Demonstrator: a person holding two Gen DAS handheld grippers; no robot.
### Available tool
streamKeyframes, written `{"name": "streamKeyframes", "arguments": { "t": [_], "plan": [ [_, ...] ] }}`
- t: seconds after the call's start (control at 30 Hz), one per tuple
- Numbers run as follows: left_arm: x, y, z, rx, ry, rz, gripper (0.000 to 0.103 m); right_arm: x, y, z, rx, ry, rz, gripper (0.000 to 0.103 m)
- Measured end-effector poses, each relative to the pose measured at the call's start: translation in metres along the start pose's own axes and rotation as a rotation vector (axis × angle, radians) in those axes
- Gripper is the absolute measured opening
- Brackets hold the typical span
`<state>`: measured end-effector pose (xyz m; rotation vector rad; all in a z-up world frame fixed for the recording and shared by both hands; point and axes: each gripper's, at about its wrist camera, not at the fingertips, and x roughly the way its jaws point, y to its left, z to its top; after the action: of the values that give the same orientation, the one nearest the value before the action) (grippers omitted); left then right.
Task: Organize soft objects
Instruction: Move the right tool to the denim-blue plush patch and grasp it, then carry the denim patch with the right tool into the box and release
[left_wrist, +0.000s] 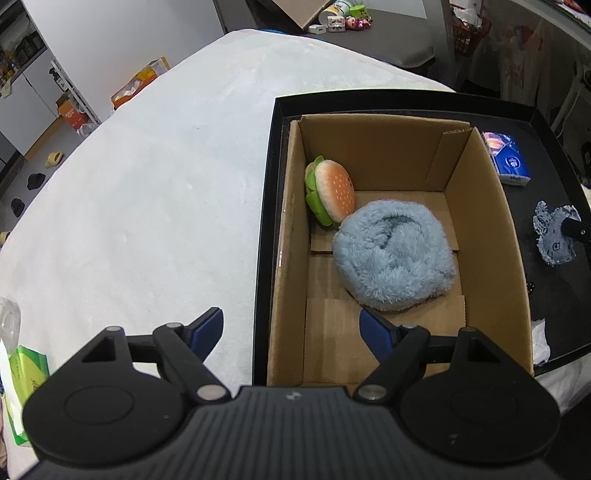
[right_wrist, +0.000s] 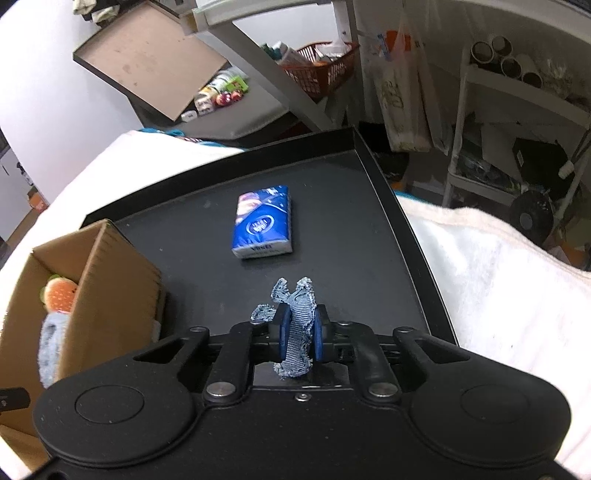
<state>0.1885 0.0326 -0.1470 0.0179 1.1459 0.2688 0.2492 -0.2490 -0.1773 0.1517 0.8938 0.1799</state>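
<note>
On the black tray (right_wrist: 388, 192) — a blue tissue pack (right_wrist: 263, 221), lettering unreadable.

White blanket (left_wrist: 147, 184), red basket (right_wrist: 321, 70) — cardboard tubes (right_wrist: 506, 59)

Even, soft indoor light fills both views, with no hard shadows. In the left wrist view the white cover (left_wrist: 147, 177) is bright and nearly washed out in the upper middle. The fluffy blue plush (left_wrist: 393, 254) throws only a faint shadow on the cardboard box (left_wrist: 487, 229) floor. Fisheye bending curves the black tray (right_wrist: 402, 229) rim and stretches the corners. In the right wrist view the lower left edge smears, and the white towel (right_wrist: 498, 280) at right glares.
</note>
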Motion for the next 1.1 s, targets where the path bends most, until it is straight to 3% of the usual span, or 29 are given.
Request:
{"name": "streamKeyframes", "arguments": {
  "t": [0.53,1.1],
  "plan": [
    [-0.004,0.016,-0.002,-0.065,-0.027,-0.054,0.080,-0.035,0.019,0.011,-0.035,-0.088,0.022,0.011],
    [0.002,0.029,-0.002,-0.119,-0.017,-0.120,0.079,-0.065,0.071,0.027,-0.122,-0.141,0.085,0.012]
  ]
}}
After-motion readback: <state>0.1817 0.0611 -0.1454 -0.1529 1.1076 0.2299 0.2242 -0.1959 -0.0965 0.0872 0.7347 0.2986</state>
